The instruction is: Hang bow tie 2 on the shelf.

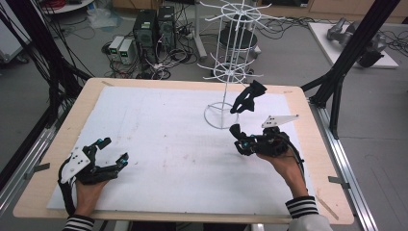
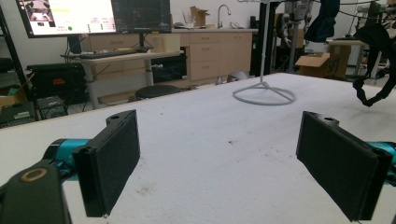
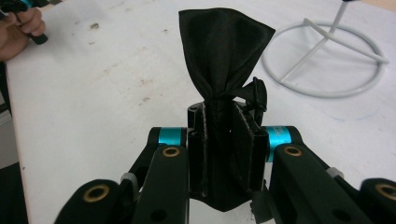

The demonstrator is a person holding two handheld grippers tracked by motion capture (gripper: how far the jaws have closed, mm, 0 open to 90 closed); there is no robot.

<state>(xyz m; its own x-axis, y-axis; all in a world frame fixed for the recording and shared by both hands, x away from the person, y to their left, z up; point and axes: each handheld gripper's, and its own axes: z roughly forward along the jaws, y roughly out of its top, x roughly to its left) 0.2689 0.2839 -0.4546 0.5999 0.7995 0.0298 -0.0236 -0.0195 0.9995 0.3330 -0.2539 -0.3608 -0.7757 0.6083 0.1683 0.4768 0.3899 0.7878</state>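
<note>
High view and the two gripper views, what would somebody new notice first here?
Probably the black cloth pouch clamped between the right gripper's jaws, held above the white table at its right. Just behind it stands a tall white wire rack on a ring base, with another dark item hanging from it. At the near left, the left gripper rests with its jaws wide open and nothing between them.

Beyond the worktop (image 1: 144,139), computer towers (image 1: 154,29) sit on the floor amid tangled cables (image 1: 168,62). Ahead of the left hand-held gripper (image 2: 217,158), a monitor (image 2: 93,14) glows above wooden cabinets (image 2: 210,51).
</note>
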